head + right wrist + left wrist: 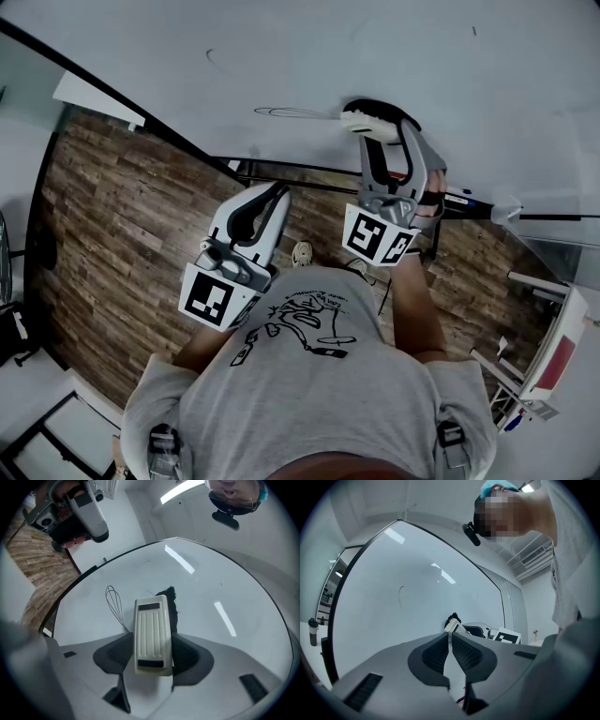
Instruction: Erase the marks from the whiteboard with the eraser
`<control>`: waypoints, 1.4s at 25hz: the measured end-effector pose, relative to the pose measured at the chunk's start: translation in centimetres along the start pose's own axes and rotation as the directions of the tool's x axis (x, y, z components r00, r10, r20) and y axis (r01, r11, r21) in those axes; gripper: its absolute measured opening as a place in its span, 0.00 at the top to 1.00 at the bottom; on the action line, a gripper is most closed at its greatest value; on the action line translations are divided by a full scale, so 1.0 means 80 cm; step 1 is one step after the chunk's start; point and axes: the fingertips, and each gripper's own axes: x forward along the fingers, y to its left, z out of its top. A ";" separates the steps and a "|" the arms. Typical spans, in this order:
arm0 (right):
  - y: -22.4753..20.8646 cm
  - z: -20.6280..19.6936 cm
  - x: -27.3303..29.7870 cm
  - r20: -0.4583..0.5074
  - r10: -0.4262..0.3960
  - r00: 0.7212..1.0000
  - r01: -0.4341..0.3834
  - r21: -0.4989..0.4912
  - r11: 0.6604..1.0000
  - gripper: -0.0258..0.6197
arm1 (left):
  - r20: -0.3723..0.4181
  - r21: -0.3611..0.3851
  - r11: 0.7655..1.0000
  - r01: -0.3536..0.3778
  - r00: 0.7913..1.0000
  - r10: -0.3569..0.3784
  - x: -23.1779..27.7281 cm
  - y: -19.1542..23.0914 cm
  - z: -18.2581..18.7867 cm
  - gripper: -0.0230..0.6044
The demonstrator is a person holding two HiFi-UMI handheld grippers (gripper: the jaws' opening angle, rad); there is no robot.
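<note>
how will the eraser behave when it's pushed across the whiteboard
The eraser probably stays rigid: its ribbed cream shell looks like hard plastic. Clamped by its sides in the right gripper, it seems light. Its dark felt looks soft, so should glide on the whiteboard.

Left gripper point(274, 195): jaws together, empty, held back beside the right one.
Right gripper point(386, 131): reaching forward, jaws clamped on the eraser point(151, 625).

**Pale Room, Plank Floor**

Floored in dark brown wood planks point(112, 216), streaked and mixed in tone. Bounded on the left by a plain white wall point(17, 159). Lit from overhead by a bright strip light point(182, 490). Fitted with a slatted ceiling vent point(536, 555), high in the left gripper view. Furnished at the far right with white framed furniture point(553, 352) (kind not clear).
</note>
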 end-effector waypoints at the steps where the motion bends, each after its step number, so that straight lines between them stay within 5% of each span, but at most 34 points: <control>1: 0.001 0.000 0.000 0.001 0.000 1.000 0.000 0.001 1.000 0.56 | -0.001 0.000 1.000 0.000 1.000 0.000 0.000 0.000 -0.001 0.90; 25: 0.061 -0.005 0.008 -0.009 0.063 0.998 -0.063 0.006 0.998 0.56 | -0.018 0.015 1.000 -0.013 1.000 0.013 -0.010 0.010 -0.001 0.90; 35: 0.117 -0.013 0.011 -0.028 0.158 0.987 -0.158 -0.022 0.987 0.56 | -0.024 0.016 0.999 -0.028 0.999 0.029 -0.014 0.013 -0.002 0.90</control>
